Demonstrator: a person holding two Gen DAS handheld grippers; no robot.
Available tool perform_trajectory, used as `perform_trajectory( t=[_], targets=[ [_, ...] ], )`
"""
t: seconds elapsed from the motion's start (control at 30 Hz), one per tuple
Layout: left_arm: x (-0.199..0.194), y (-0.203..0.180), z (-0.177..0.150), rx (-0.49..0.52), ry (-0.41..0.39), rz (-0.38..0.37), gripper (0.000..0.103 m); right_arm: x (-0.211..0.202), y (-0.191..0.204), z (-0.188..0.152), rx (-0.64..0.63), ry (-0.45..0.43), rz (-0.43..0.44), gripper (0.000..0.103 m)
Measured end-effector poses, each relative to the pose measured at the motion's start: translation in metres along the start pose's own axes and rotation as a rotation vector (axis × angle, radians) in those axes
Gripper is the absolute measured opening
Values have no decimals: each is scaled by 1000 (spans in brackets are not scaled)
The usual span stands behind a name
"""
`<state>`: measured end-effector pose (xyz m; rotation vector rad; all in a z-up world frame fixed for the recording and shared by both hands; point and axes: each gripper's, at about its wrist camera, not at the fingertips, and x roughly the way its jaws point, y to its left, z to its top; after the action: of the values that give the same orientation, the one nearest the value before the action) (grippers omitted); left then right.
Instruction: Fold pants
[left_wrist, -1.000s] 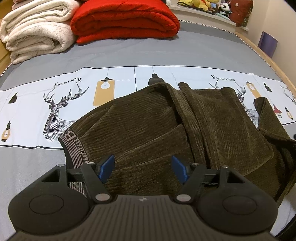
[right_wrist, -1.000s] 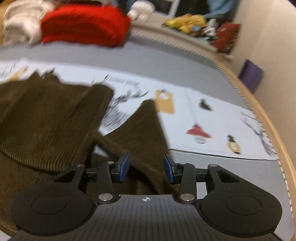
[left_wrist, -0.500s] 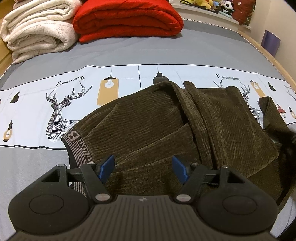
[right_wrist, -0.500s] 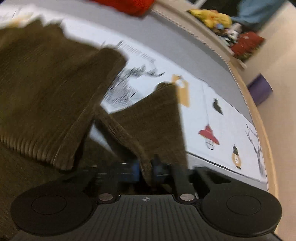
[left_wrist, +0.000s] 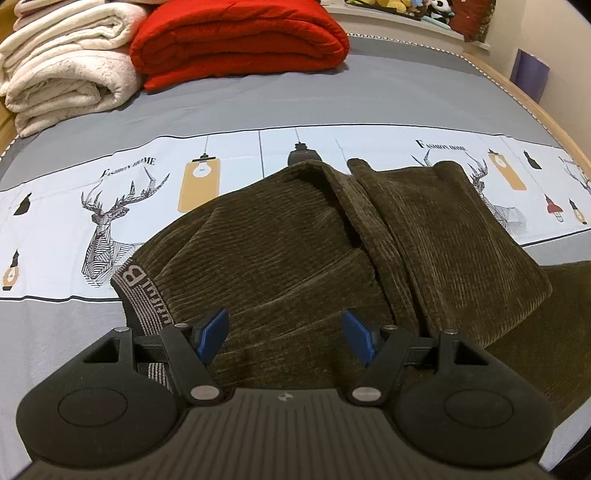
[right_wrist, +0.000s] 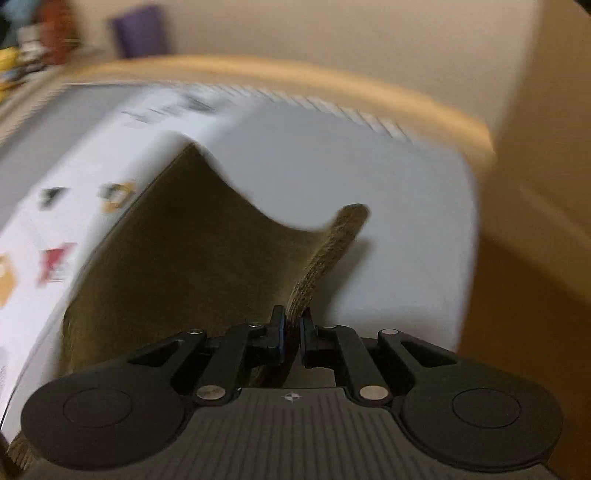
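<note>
Dark olive corduroy pants (left_wrist: 295, 251) lie rumpled on the bed, the striped waistband (left_wrist: 142, 291) at the left, one folded leg piled on the right. My left gripper (left_wrist: 284, 334) hovers open just above the cloth near the waistband, nothing between its blue pads. In the blurred right wrist view, my right gripper (right_wrist: 291, 332) is shut on the edge of a pant leg (right_wrist: 177, 254), which stretches away to the left over the sheet; its hem end (right_wrist: 347, 221) stands up past the fingers.
Folded cream blankets (left_wrist: 66, 62) and a red duvet (left_wrist: 240, 37) are stacked at the head of the bed. The printed sheet (left_wrist: 110, 195) runs across. A wooden bed rail (right_wrist: 295, 74) curves close beyond the right gripper, with the wall behind.
The right gripper closed on the pant leg and swung it out toward the bed's edge, rolling as it went. The leg left the left view's right side. The left gripper stayed put.
</note>
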<state>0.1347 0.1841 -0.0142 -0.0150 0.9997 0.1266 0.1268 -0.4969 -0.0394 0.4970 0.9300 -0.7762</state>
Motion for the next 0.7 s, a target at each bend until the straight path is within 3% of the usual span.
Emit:
perform_trajectory(
  t=[0.1, 0.17, 0.23, 0.3, 0.47, 0.6, 0.7],
  targets=[
    [2, -2, 0, -3, 6, -1, 74, 10, -22, 0, 67, 44, -54, 7],
    [4, -1, 0, -9, 11, -8, 74, 12, -25, 0, 76, 50, -43, 7],
    [5, 1, 0, -17, 20, -11, 74, 13, -15, 0, 13, 55, -17, 8],
    [6, 5, -2, -25, 24, -14, 74, 12, -3, -1, -61, 48, -65, 9],
    [8, 22, -7, -64, 44, -7, 74, -19, 15, -3, -81, -104, -138, 23],
    [16, 34, -15, -74, 69, -1, 74, -45, 54, -13, -212, -255, -52, 38],
    [32, 47, -27, -87, 136, 21, 74, -58, 89, -26, -334, -298, 97, 39]
  ],
)
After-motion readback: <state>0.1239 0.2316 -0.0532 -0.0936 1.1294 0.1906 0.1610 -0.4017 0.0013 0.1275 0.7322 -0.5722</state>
